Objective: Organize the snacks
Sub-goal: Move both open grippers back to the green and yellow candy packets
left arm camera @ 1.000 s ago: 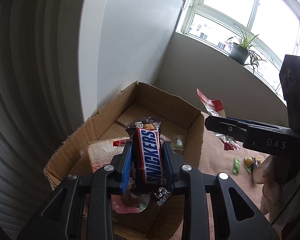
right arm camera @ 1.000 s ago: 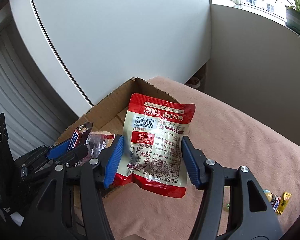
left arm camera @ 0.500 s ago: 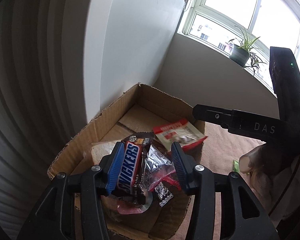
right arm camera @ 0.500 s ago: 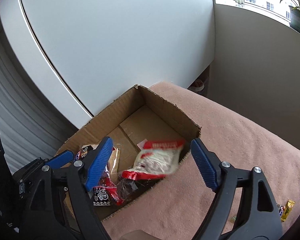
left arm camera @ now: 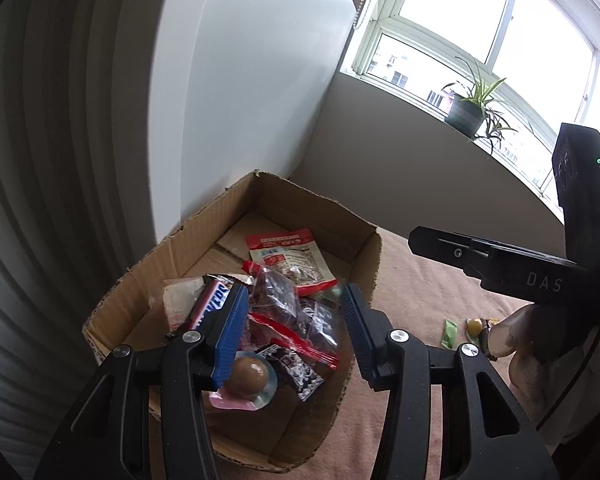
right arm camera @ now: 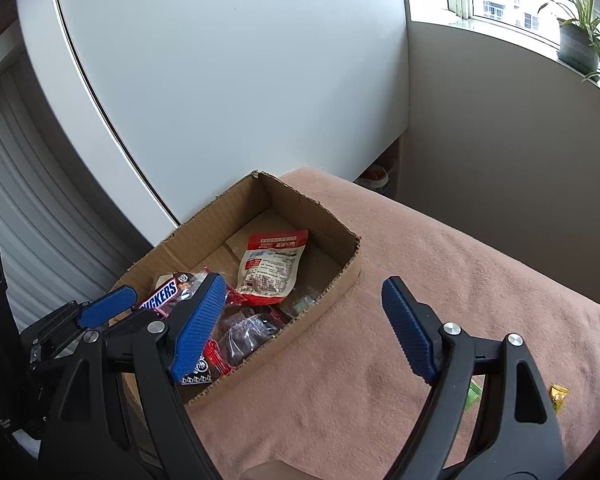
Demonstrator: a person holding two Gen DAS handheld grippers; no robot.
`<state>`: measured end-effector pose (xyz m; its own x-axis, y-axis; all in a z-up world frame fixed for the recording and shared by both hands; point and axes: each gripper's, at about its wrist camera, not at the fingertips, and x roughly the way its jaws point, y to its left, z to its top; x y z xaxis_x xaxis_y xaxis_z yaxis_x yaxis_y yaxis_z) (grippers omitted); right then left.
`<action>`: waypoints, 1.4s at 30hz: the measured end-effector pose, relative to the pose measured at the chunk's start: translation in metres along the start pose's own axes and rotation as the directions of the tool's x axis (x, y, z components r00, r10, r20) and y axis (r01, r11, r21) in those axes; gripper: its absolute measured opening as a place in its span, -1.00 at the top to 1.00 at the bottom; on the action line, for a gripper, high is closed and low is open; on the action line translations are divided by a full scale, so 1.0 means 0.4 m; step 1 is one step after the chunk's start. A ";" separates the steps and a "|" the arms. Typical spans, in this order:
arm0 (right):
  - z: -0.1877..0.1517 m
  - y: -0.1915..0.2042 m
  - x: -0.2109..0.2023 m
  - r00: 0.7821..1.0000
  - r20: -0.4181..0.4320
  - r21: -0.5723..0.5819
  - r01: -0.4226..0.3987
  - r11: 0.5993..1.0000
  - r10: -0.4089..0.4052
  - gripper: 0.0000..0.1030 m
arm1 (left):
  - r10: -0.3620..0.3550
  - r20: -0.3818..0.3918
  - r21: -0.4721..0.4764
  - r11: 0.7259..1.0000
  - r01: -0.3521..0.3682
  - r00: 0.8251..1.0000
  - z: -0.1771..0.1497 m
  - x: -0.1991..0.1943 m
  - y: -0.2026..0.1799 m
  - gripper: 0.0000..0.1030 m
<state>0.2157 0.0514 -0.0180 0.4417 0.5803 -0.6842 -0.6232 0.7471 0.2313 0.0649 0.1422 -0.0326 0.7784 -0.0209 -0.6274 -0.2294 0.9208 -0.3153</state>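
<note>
While both claws hang over the open brown cardboard box (right arm camera: 342,276), nothing sits between their blue pads. Left gripper (left arm camera: 294,330), jaws parted about halfway after just opening, hovers empty; the Snickers bar (left arm camera: 210,304) lies in the box at its ten o'clock. Right gripper (right arm camera: 296,322) gapes wide, just opened too, the red-and-white snack pouch (right arm camera: 272,266) flat inside at eleven o'clock.

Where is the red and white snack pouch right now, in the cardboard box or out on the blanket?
In. The red and white snack pouch lies flat on the brown cardboard box floor.
</note>
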 end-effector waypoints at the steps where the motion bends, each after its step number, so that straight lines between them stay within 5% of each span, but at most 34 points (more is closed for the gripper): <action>1: -0.007 -0.008 -0.008 1.000 0.001 0.004 0.000 1.000 0.000 -0.61 | -0.011 -0.003 0.000 1.000 0.011 1.000 -0.002 0.001 -0.008 0.07; 17: -0.170 -0.278 -0.178 0.990 0.003 0.141 0.136 0.981 -0.138 -0.61 | -0.144 -0.078 0.083 0.985 0.150 0.987 -0.041 0.061 -0.181 0.07; 27: -0.293 -0.497 -0.208 0.974 -0.047 0.326 0.225 0.918 -0.221 -0.60 | -0.209 -0.189 0.185 0.952 0.244 0.959 -0.095 0.139 -0.317 0.07; 32: -0.337 -0.603 -0.176 0.981 -0.114 0.442 0.194 0.876 -0.160 -0.15 | -0.235 -0.248 0.226 0.930 0.292 0.940 -0.122 0.184 -0.371 0.07; 42: -0.331 -0.619 -0.107 0.983 -0.147 0.465 0.170 0.869 -0.114 0.09 | -0.193 -0.301 0.315 0.904 0.289 0.934 -0.147 0.250 -0.423 0.08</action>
<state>0.2656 -0.2013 -0.1373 0.4104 0.4374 -0.8002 -0.1665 0.8986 0.4059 0.1474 -0.0386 -0.0838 0.5955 -0.3147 -0.7391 0.2014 0.9492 -0.2419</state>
